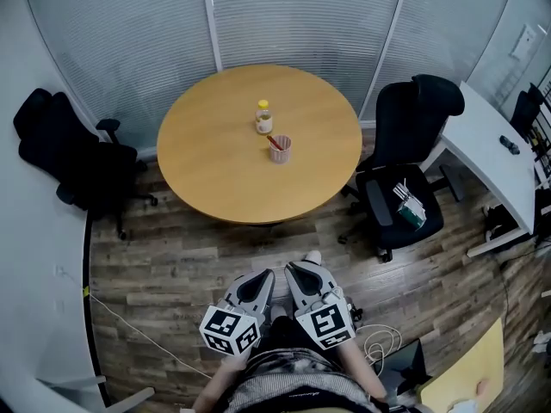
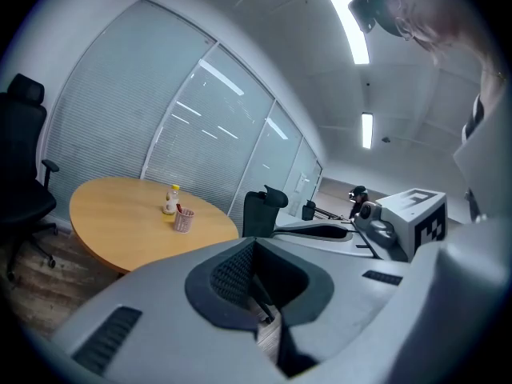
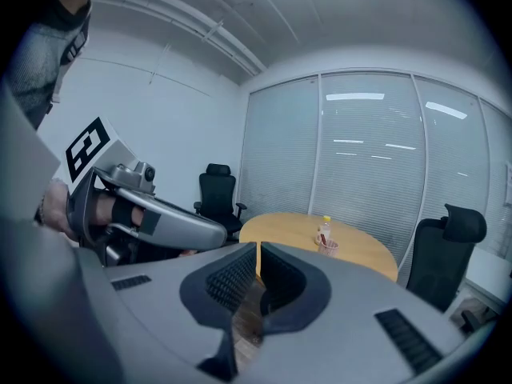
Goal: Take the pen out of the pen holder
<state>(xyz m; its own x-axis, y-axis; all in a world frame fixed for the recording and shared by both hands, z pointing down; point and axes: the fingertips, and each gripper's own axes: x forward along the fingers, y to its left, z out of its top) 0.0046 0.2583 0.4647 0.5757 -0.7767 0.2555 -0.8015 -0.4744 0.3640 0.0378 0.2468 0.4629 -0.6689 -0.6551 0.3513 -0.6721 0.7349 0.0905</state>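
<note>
A pink mesh pen holder (image 1: 281,150) stands near the middle of the round wooden table (image 1: 215,170), and a red pen (image 1: 275,141) leans inside it. It shows small and far off as the pen holder (image 2: 185,220) in the left gripper view and as the pen holder (image 3: 328,246) in the right gripper view. My left gripper (image 1: 256,288) and right gripper (image 1: 303,282) are side by side close to my body, well short of the table. The left gripper (image 2: 254,242) and the right gripper (image 3: 258,246) are both shut, with nothing between the jaws.
A yellow-capped bottle (image 1: 263,118) stands just behind the holder. A black office chair (image 1: 73,153) sits left of the table. Another chair (image 1: 405,170), with a packet (image 1: 409,205) on its seat, sits to the right. A white desk (image 1: 491,162) lies far right, and cables (image 1: 374,342) run over the wood floor.
</note>
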